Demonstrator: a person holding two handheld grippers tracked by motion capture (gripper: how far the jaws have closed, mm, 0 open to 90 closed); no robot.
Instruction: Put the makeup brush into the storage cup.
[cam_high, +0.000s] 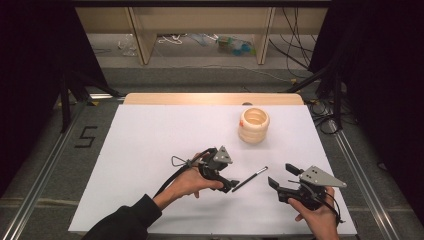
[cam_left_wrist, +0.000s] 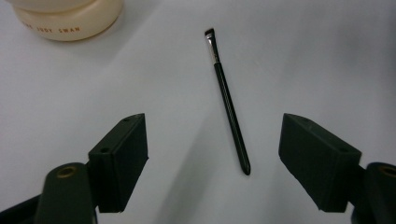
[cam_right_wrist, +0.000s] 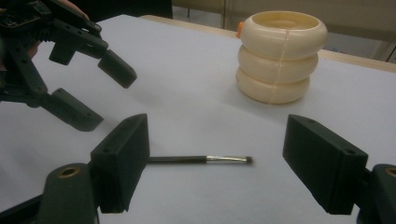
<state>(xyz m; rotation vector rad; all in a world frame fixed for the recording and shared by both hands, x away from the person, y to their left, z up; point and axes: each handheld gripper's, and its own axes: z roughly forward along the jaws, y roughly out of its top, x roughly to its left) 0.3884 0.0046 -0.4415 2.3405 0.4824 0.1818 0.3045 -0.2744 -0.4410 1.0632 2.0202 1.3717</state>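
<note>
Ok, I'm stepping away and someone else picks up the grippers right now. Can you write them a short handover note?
Left gripper: jaws open, empty, at the handle end of the makeup brush.
Right gripper: jaws open, empty, off the brush's bristle end.
Brush lies flat on the white table, between the two grippers, untouched.
Cream ribbed holder stands upright farther back, open top.
Done: nothing picked up yet.
Left: grasp the brush; it probably goes into the holder.
</note>
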